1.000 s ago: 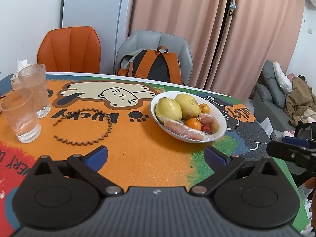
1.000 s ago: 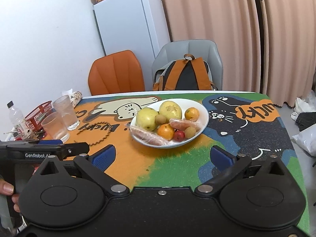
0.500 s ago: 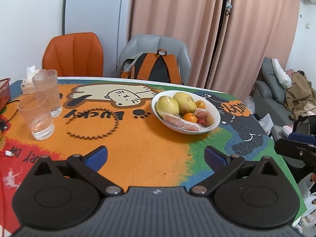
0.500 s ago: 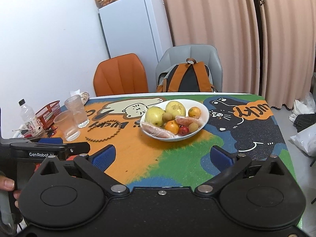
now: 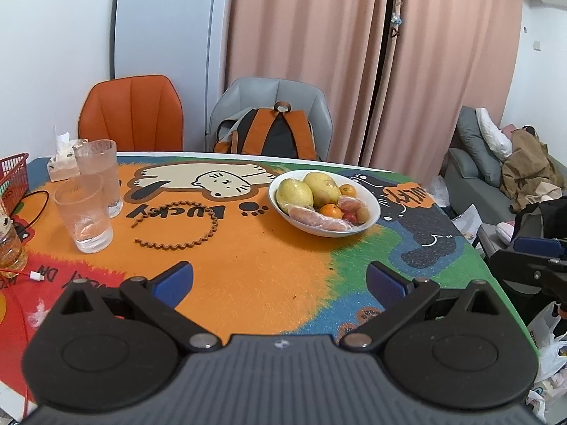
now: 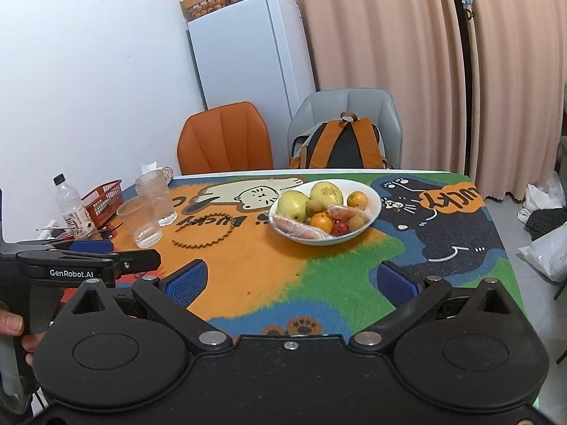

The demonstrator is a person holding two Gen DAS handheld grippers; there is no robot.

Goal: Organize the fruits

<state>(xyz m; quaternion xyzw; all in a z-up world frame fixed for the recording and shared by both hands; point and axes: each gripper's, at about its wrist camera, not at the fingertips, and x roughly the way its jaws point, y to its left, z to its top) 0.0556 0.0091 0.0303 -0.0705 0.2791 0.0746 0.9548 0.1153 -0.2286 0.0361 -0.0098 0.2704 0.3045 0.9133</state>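
Fruit lot: all in the bowl [image 5: 374, 209], both my jaws wide and empty.

Left to right on the desk [image 5: 248, 269]: basket [image 5: 14, 173], two glasses [image 5: 85, 212], bead ring [image 5: 177, 228], then the bowl past mid-desk, well apart from my left gripper [image 5: 280, 283] and right gripper [image 6: 290, 283]. Held within: two mangoes [image 6: 292, 203], oranges [image 6: 321, 222], wrapped sausage-like pieces [image 6: 297, 229], small red and brown fruits. I judge sorting either finished or not begun; no second dish shows. Hard to make out: what lies under the pile, the wrapped items' identity, the desk's near edge behind my own bodies.
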